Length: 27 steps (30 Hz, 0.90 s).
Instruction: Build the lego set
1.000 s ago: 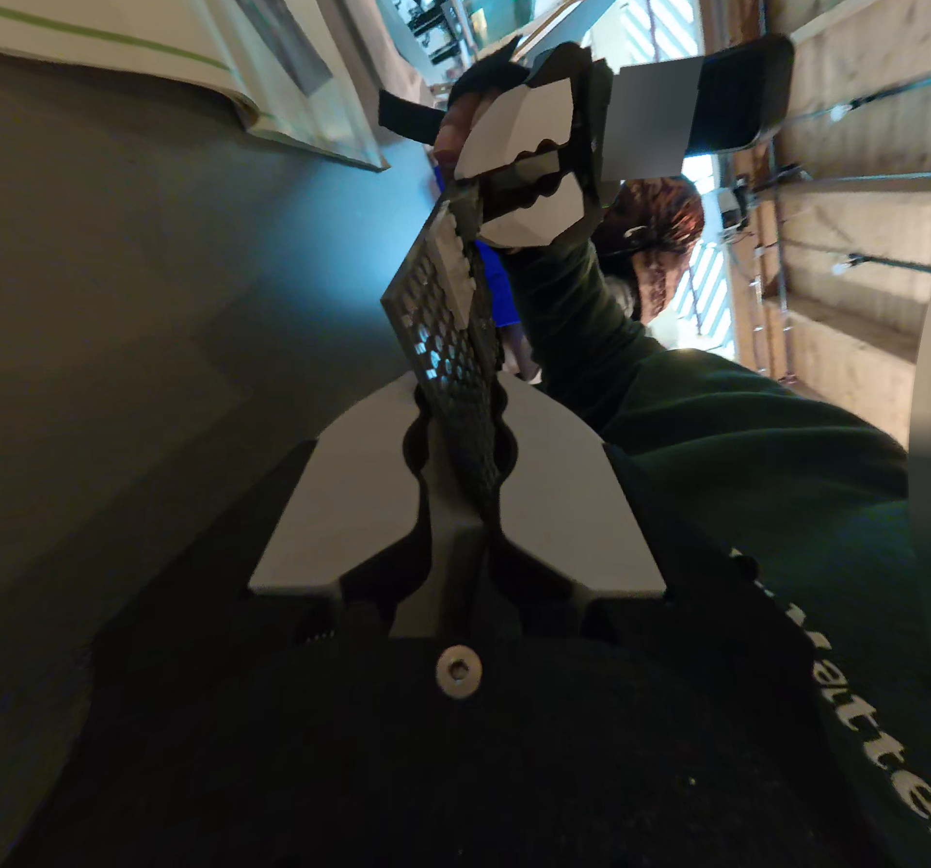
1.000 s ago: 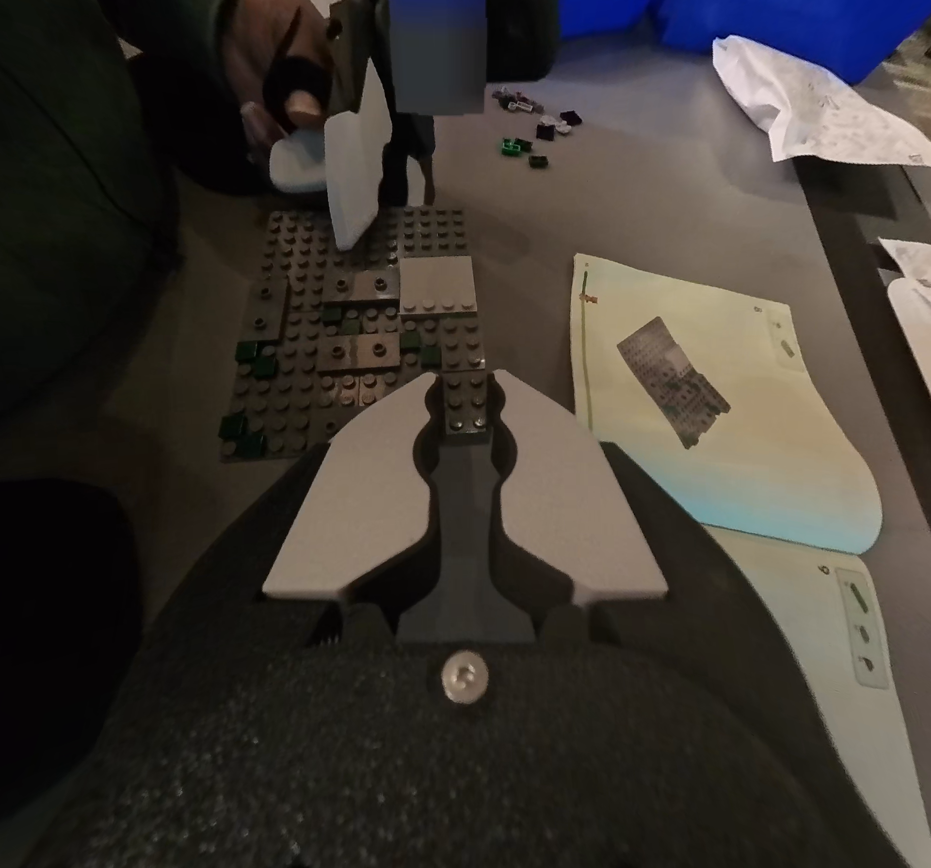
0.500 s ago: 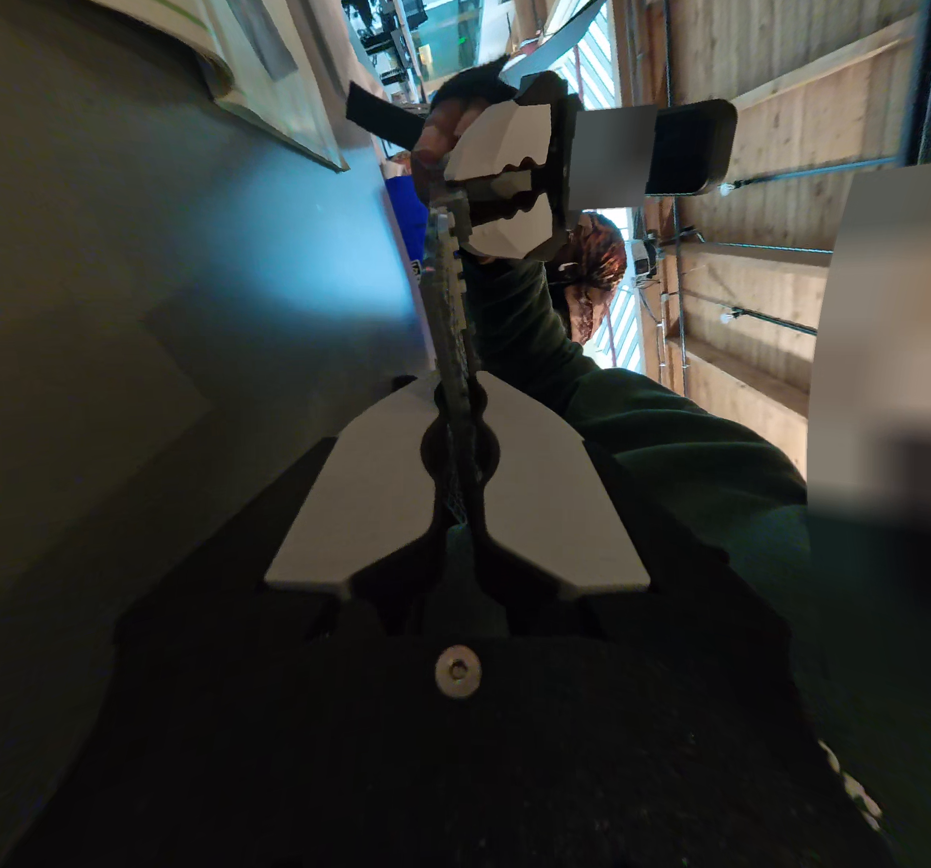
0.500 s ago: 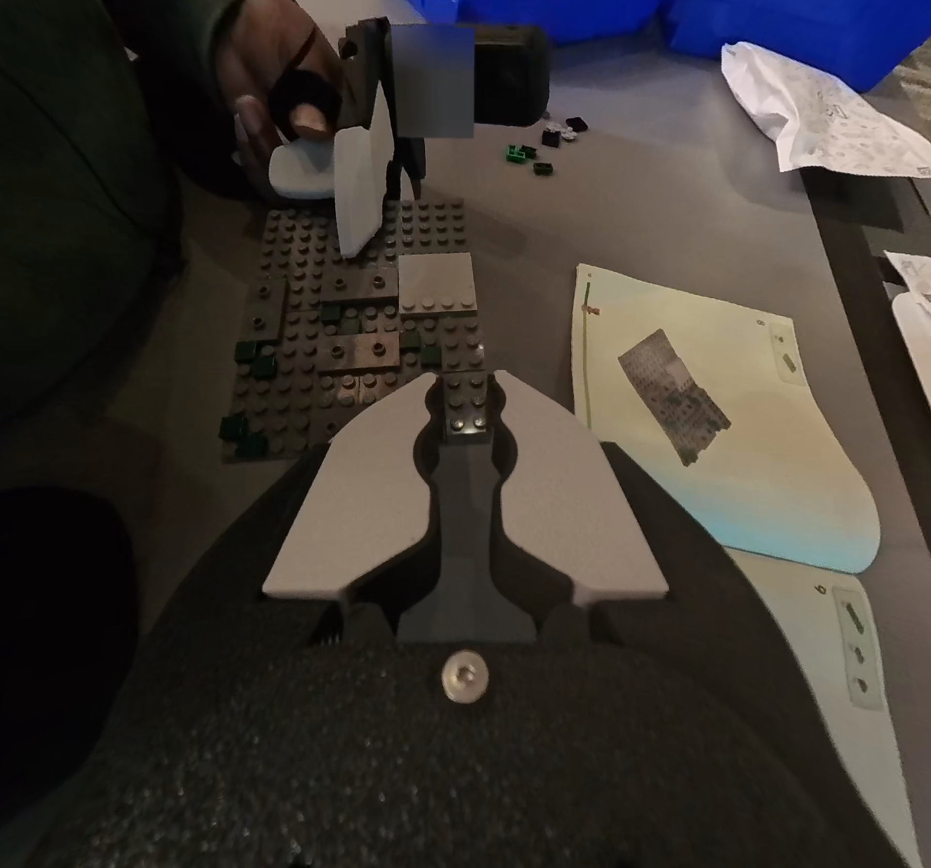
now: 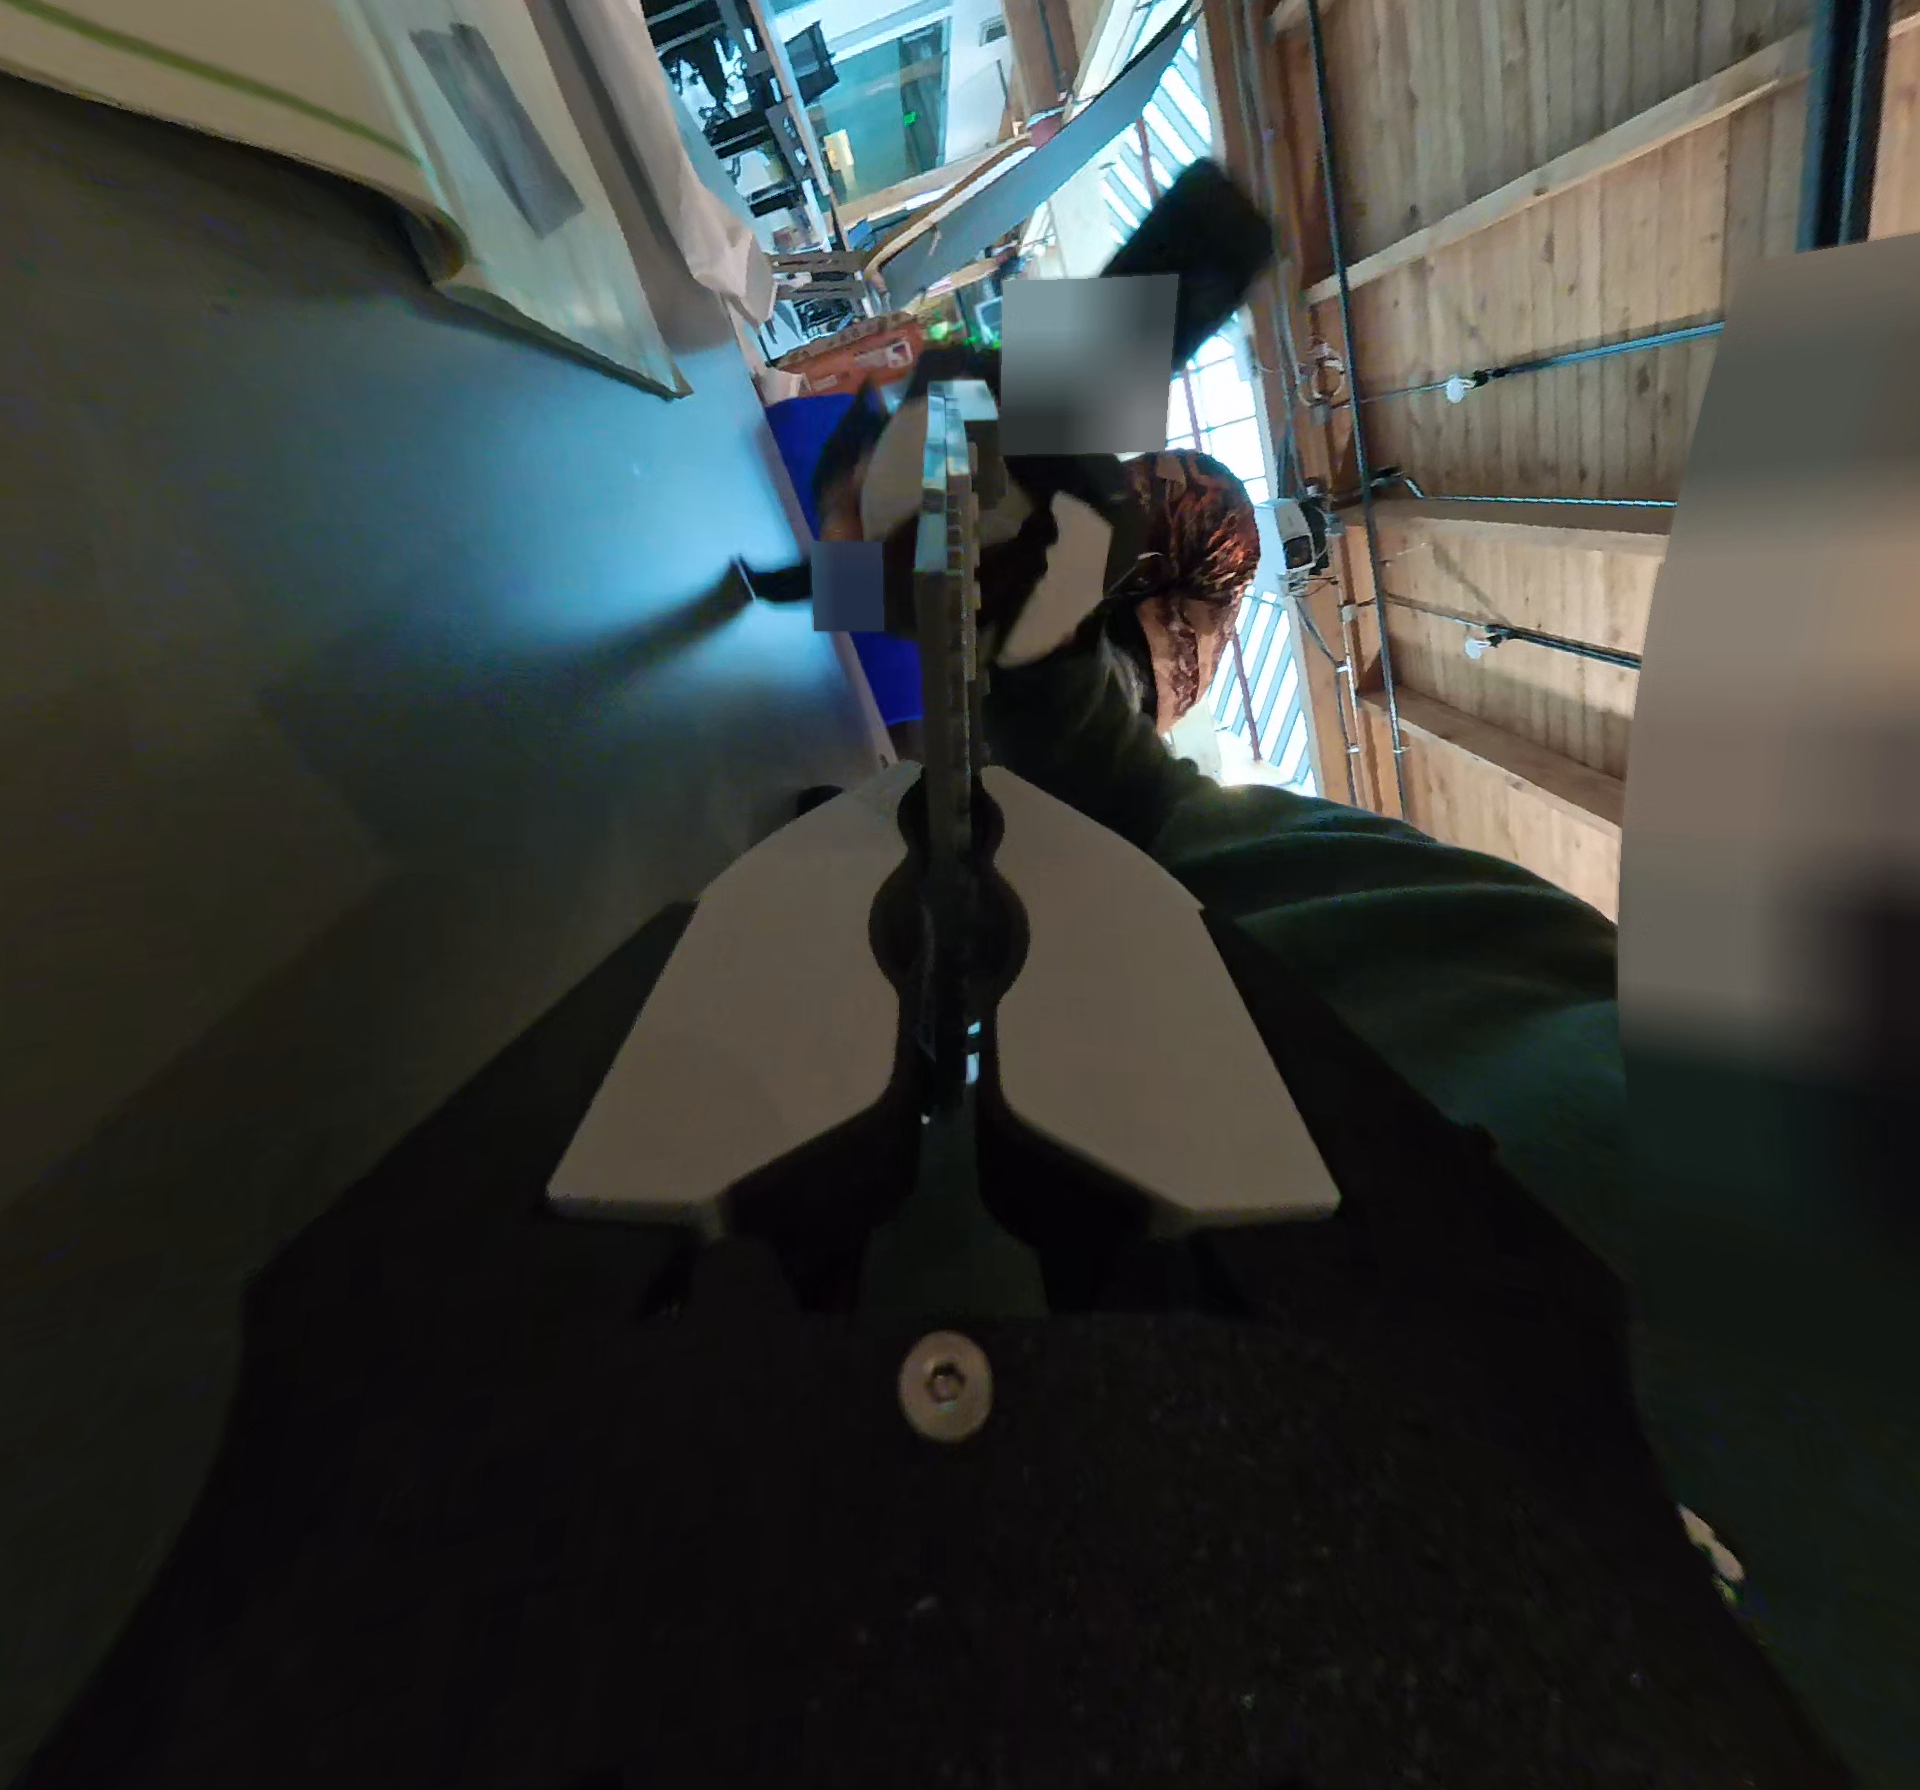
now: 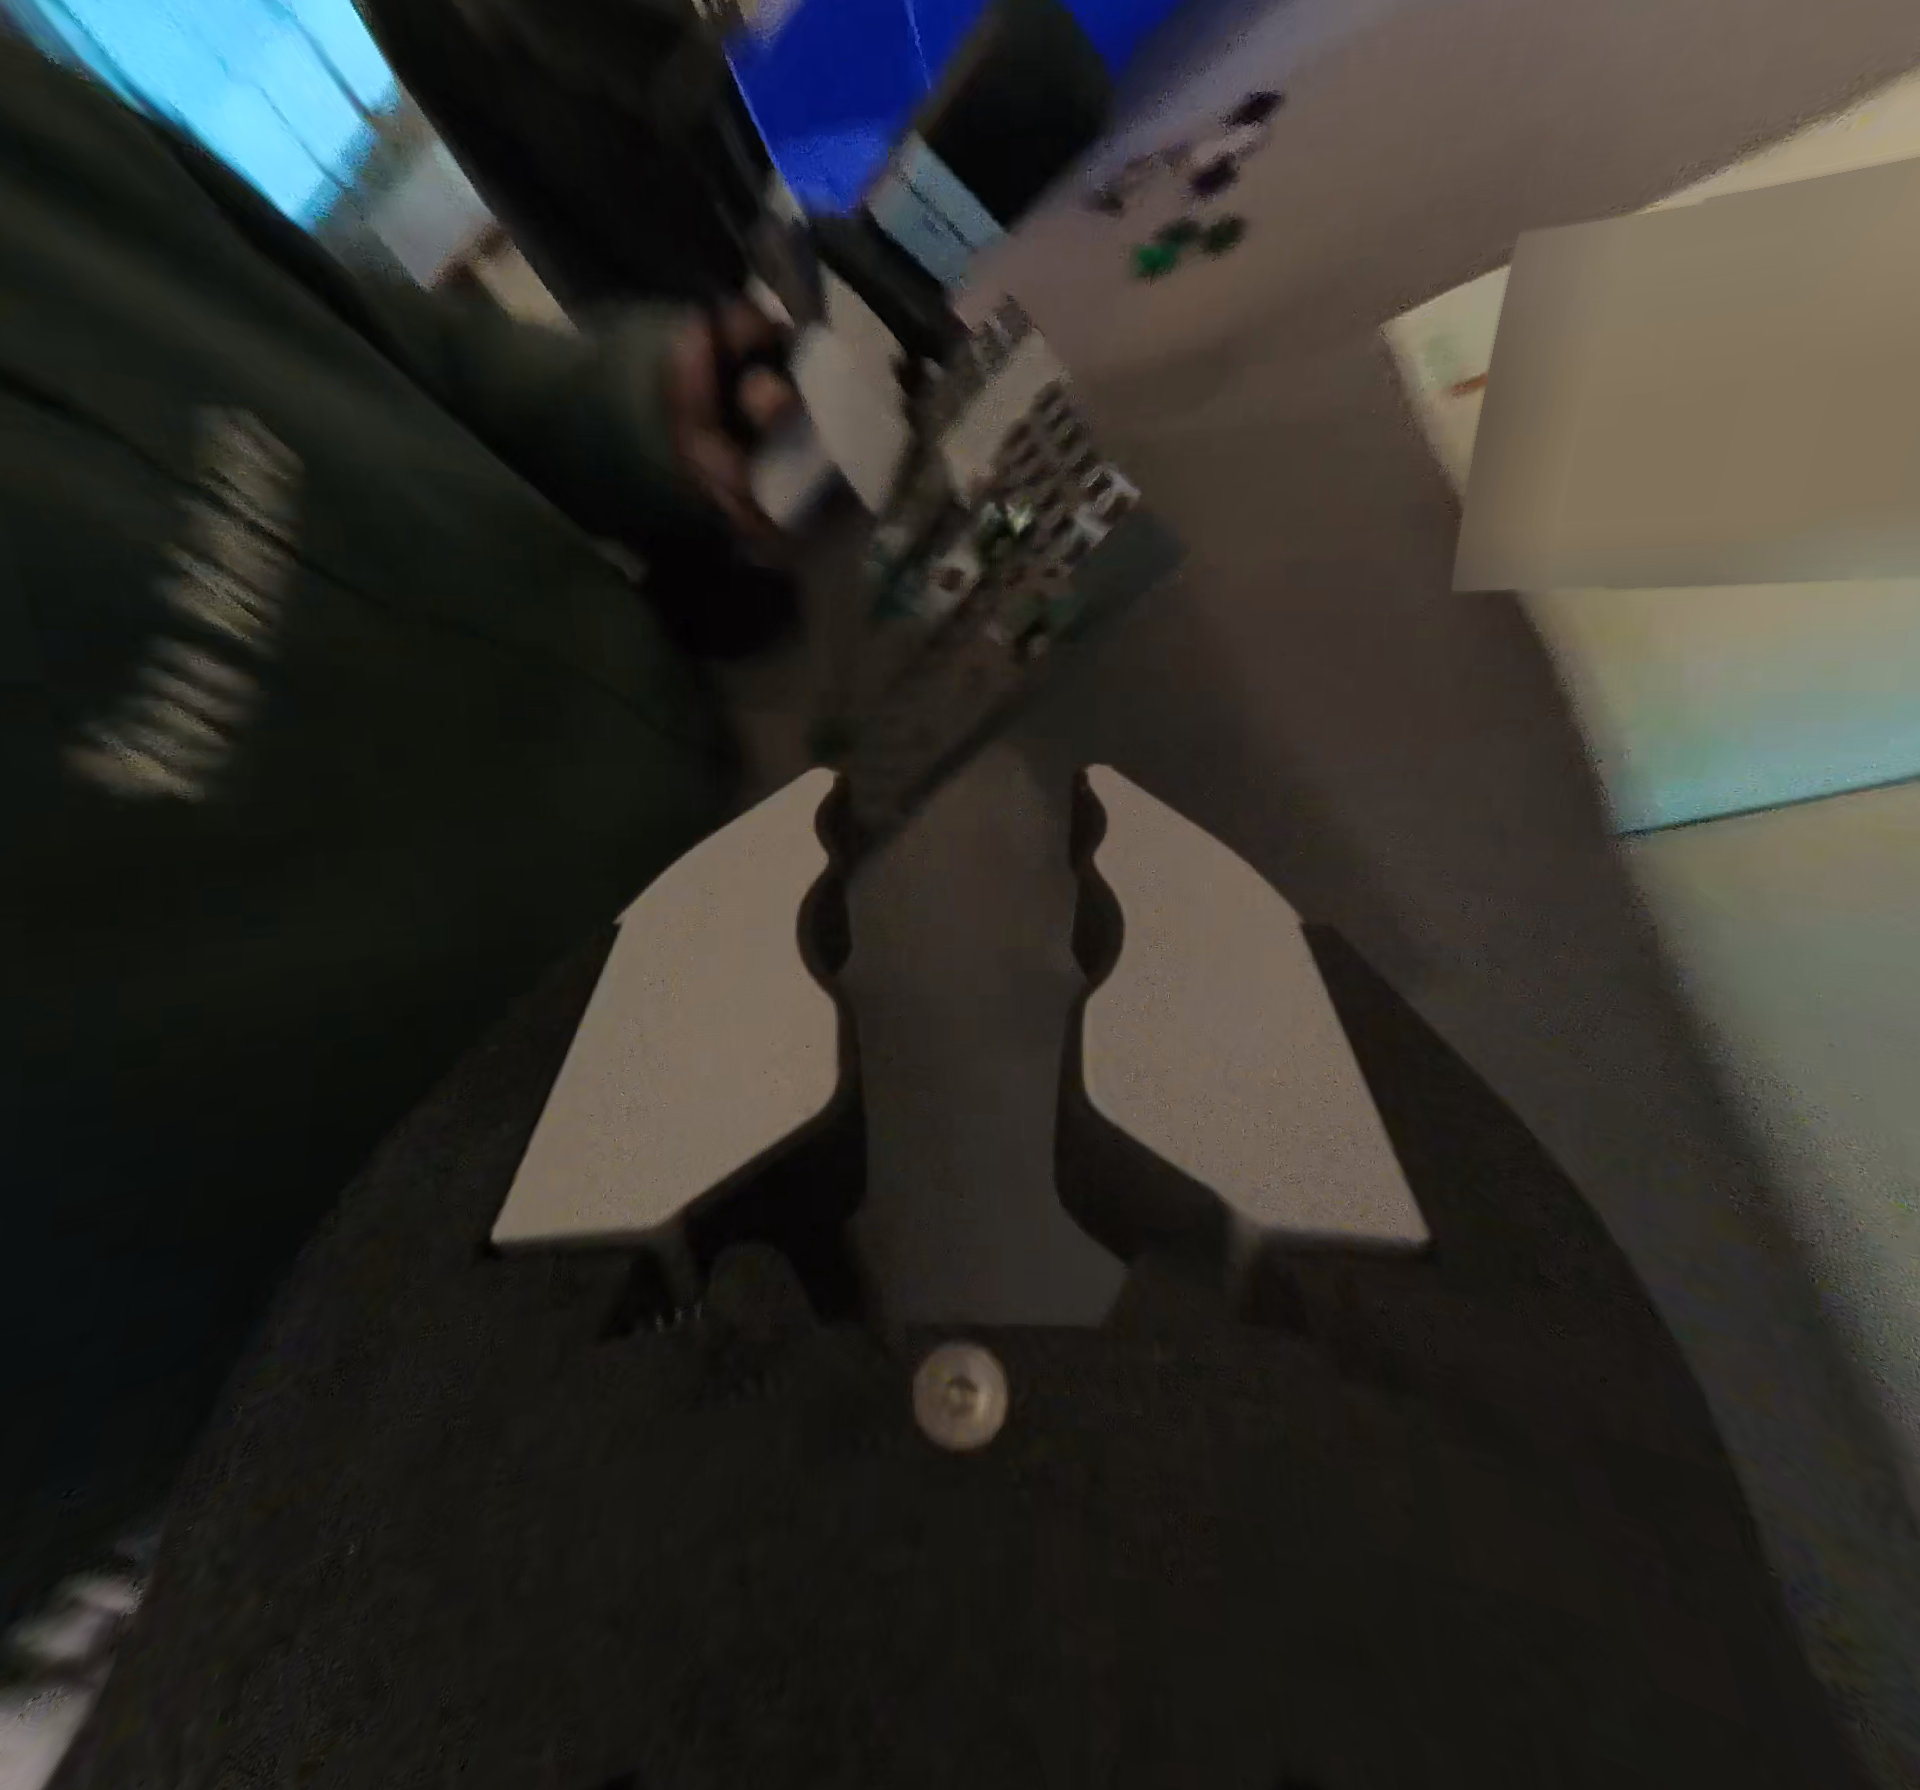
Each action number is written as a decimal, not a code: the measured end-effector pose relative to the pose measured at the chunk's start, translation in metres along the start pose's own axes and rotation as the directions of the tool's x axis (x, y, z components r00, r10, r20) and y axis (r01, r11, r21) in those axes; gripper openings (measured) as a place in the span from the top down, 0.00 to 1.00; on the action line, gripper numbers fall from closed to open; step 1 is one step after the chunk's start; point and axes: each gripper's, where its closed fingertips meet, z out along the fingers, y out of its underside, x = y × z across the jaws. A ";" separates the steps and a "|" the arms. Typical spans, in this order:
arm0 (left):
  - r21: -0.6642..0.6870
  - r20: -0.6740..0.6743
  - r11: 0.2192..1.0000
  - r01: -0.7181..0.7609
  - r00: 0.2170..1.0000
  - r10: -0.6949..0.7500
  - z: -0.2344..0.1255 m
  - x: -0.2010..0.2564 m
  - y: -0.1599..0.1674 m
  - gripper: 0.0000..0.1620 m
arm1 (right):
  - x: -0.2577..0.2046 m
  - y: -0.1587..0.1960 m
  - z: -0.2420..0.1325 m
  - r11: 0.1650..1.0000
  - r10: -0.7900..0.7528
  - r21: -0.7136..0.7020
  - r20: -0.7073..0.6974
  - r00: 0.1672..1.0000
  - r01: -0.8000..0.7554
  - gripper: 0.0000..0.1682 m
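The left gripper [image 5: 948, 805] has its jaws clamped on the studded baseplate [image 5: 951, 618], lifted edge-on off the table [image 5: 312, 597], probably for inspection; the right gripper [image 6: 961, 784], jaws parted and empty, sits just below it.

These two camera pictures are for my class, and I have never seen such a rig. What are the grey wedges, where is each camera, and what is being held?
Each picture comes from a camera mounted on a hand-held two-finger gripper, looking along its grey fingers. The left gripper is shut on the dark studded Lego baseplate, seen edge-on and lifted off the grey table. The right gripper is open and empty; its picture is motion-blurred. There the baseplate appears tilted in the air. An open instruction booklet and loose small bricks lie on the table, with a blue bin behind.
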 end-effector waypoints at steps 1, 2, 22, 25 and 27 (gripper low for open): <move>-0.001 -0.006 1.000 -0.001 1.000 0.001 -0.001 0.000 0.000 0.97 | -0.005 0.000 0.004 0.997 0.069 0.036 0.038 0.997 -0.070 0.79; -0.001 -0.008 1.000 -0.002 1.000 0.002 -0.001 0.001 0.001 0.97 | -0.008 -0.001 0.009 0.990 0.126 0.059 0.066 0.990 -0.130 0.79; -0.010 0.007 1.000 0.026 1.000 -0.026 -0.019 0.001 0.004 0.96 | -0.005 -0.007 0.051 0.842 0.481 0.116 0.281 0.831 -0.526 0.96; -0.019 0.001 1.000 0.007 1.000 -0.007 -0.020 0.004 0.006 0.92 | -0.006 -0.006 0.055 0.826 0.503 0.103 0.307 0.808 -0.554 0.96; -0.035 -0.001 0.999 -0.012 1.000 0.012 -0.019 0.006 0.008 0.85 | -0.005 -0.006 0.057 0.824 0.504 0.108 0.308 0.807 -0.556 0.96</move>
